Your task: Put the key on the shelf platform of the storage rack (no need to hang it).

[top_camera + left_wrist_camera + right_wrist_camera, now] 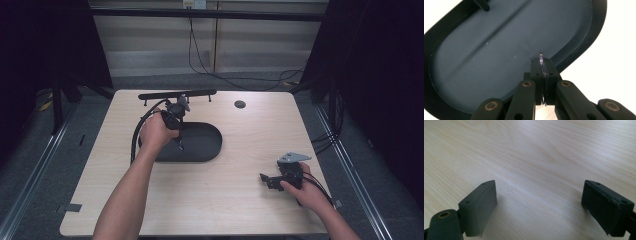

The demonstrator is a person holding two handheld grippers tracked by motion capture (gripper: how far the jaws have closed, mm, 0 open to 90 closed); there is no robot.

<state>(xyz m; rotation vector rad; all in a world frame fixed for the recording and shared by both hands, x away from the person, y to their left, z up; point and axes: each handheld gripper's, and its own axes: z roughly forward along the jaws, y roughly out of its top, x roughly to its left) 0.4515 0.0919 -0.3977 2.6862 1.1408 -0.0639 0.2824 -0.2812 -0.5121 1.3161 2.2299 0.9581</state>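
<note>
A black oval tray [205, 145] lies on the wooden table, left of centre. My left gripper [180, 145] points down over the tray's left part. In the left gripper view its jaws are pressed together [541, 66] on a small thin metal ring [541, 58], whose top edge sticks out above the pads, just over the tray floor [499, 50]. My right gripper [265, 179] rests low at the table's front right, held in the person's hand. In the right gripper view its two pads stand wide apart [539, 207] with only bare wood between them.
A long black bar [177, 94] on short legs stands along the table's back edge behind the tray. A small round black disc [240, 104] sits at the back, right of centre. Cables hang beyond the far edge. Bare wood [240, 200] stretches between the two hands.
</note>
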